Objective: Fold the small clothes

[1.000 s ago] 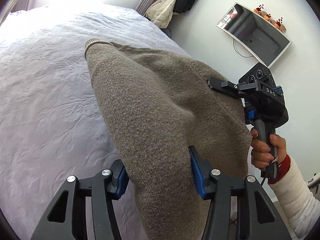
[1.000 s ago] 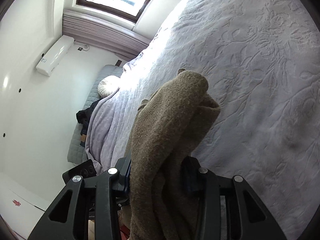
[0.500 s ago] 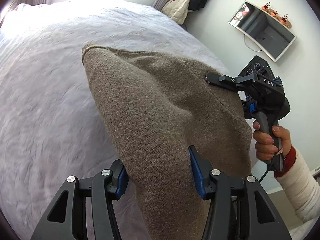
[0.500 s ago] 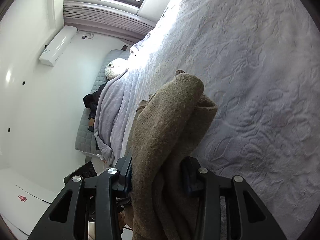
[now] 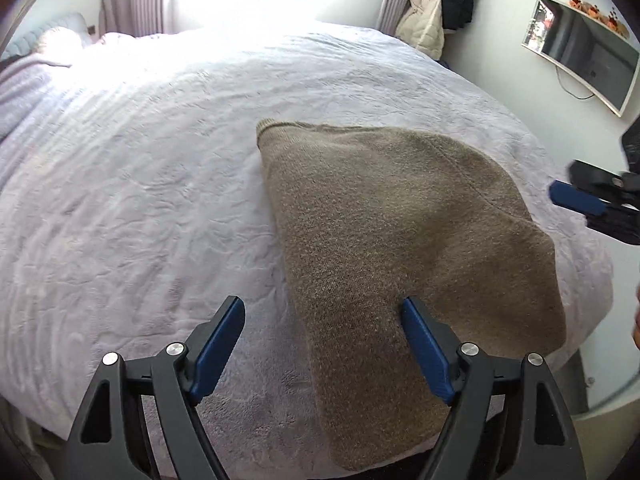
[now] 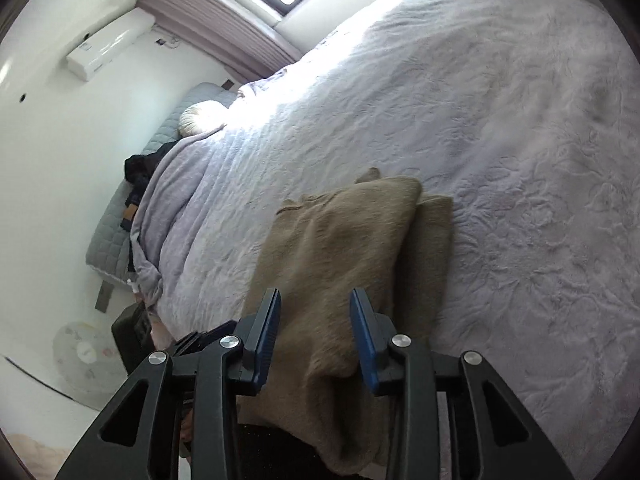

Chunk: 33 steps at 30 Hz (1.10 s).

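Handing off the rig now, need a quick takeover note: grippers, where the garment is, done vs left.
Left gripper: jaws have just been opening, now wide and off the brown sweater, which lies under the right finger only.
Right gripper: jaws apart, not pressing; the sweater lies below them.
Sweater: lying folded over on the lilac bedspread, near end hanging off the bed's edge.
Done: laid down, released.
Left: probably pull it fully onto the bed, square the edges, finish folding.
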### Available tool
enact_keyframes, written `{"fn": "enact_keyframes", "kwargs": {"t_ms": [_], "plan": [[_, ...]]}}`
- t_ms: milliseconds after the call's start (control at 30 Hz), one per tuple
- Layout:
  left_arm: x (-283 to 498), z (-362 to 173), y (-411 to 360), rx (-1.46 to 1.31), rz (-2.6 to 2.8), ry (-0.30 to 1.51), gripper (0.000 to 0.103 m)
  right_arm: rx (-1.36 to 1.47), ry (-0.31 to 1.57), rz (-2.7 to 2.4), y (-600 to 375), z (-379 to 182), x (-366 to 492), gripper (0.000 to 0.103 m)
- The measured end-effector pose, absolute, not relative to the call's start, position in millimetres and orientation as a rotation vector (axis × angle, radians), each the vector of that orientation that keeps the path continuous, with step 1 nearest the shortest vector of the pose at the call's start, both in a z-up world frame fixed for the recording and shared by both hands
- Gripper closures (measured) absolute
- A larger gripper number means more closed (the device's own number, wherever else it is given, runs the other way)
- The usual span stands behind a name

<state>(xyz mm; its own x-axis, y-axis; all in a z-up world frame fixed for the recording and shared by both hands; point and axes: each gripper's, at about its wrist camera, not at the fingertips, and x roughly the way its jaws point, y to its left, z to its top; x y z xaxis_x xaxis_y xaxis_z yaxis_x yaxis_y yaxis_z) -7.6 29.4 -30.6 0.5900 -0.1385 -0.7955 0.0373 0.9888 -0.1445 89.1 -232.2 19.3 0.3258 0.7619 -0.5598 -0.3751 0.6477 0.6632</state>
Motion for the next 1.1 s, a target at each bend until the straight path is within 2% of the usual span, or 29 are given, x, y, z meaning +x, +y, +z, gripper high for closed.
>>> {"fn": "enact_keyframes", "kwargs": {"t_ms": [67,100,167,267,333,533,733,800,1000,1100], "plan": [[-12.0,-28.6,23.0,-0.124,-0.084,0.914,0.022,0.418,0.987,0.829,-214.4,20.9,78.2,0.064],[-15.3,-27.0,23.1,-0.136,-0.083,0.907,0.018,0.388,0.994,0.826,-206.7,17.1,74.1,0.064],[-24.8,-24.3,28.1,-0.161,-0.076,0.898,0.000,0.328,1.025,0.782,-194.4,2.9,72.5,0.064],[-33.7,-22.2,27.6,-0.176,-0.063,0.889,0.000,0.313,1.086,0.693,-194.3,-25.1,71.4,0.064],[-40.4,-19.6,27.7,-0.177,-0.046,0.886,0.000,0.341,1.096,0.646,-206.3,-40.7,66.9,0.068],[-48.1,-19.7,24.6,-0.111,0.044,0.902,0.000,0.483,1.078,0.610,-237.9,-44.1,50.0,0.067],[-52.9,-15.4,20.1,-0.082,0.131,0.883,0.000,0.319,1.048,0.420,-235.8,-7.6,27.5,0.029],[-54.0,-11.8,17.7,-0.087,0.138,0.885,0.000,0.284,1.021,0.395,-231.0,6.7,24.6,0.023],[-60.0,1.4,10.6,-0.069,0.163,0.878,0.000,0.161,0.991,0.326,-203.7,32.8,25.1,0.015],[-60.6,3.4,11.5,-0.074,0.165,0.890,0.000,0.115,0.982,0.291,-202.8,34.0,23.0,0.015]]}}
